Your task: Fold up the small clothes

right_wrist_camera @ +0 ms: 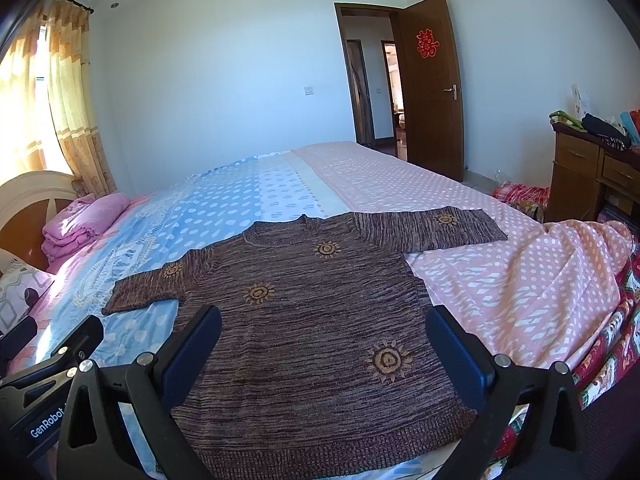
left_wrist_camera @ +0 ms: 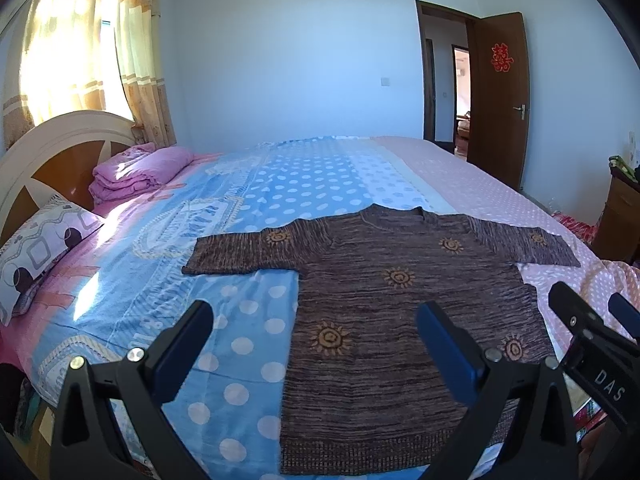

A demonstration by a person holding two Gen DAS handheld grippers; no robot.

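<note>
Your brown sweater (right_wrist_camera: 312, 320) with the orange sun prints is lying flat and fully spread on the bed (right_wrist_camera: 500, 292), front up. Neckline points away from you toward the open door (right_wrist_camera: 430, 84), hem sits at the near bed edge, so the body's long axis runs hem to collar, straight out from you. Sleeves stick out sideways: one reaches toward the headboard (left_wrist_camera: 52, 168) side over the blue dotted sheet, the other over the pink dotted cover. There's lots of bare bedding past both cuffs and beyond the collar. The folded pink blanket (left_wrist_camera: 136, 176) and the pillow (left_wrist_camera: 44, 240) are well apart from the sweater, up by the headboard.

Your left gripper (left_wrist_camera: 314, 344) hangs above the sweater's headboard-side hem corner, fingers spread wide, nothing held. Your right gripper (right_wrist_camera: 324, 348) hovers over the lower body, fingers wide too, nothing between them.
</note>
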